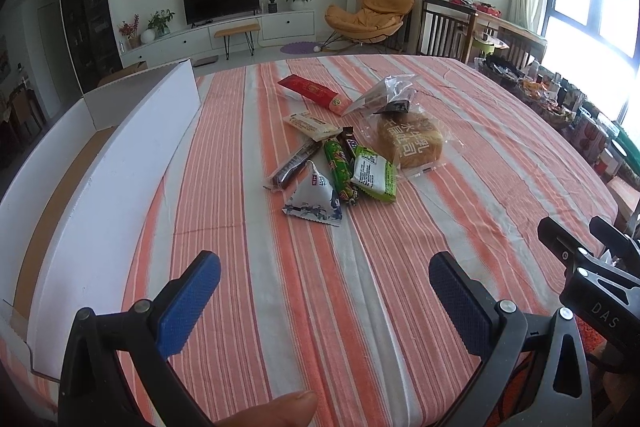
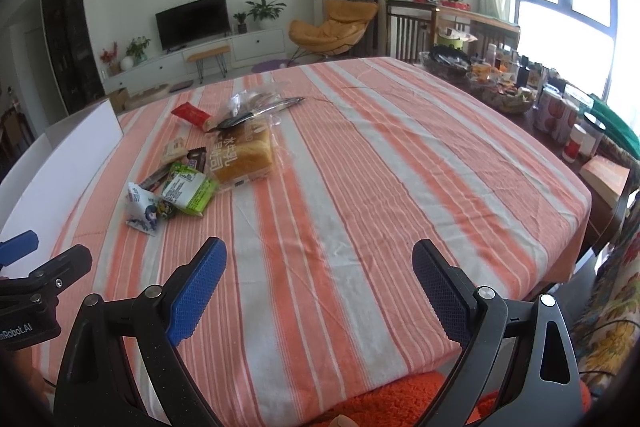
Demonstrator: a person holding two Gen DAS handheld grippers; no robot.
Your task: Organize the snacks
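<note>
**A:** What was shown of the two grippers?

**B:** The left gripper and the right gripper were held low over the near part of the striped tablecloth, each with its blue pads spread wide apart and nothing between them. No snack was touched by either.

**A:** Where were the snacks placed?

**B:** They were heaped near the middle of the table, well ahead of both grippers. A triangular white pouch lay nearest, with a green packet just beside it and a green stick between them. A bagged bread loaf was seen behind, and a red packet farther back. A white cardboard box, open at the top, stood along the left edge.

**A:** How was the first pick judged best done?

**B:** The box was taken to be the likely destination. The pouch, being nearest and lying at the edge of the heap, was judged the easiest start for the left gripper. A grip across its raised body was preferred, since a thin sealed edge could slip. The overlapping stick was to be left undisturbed.
</note>
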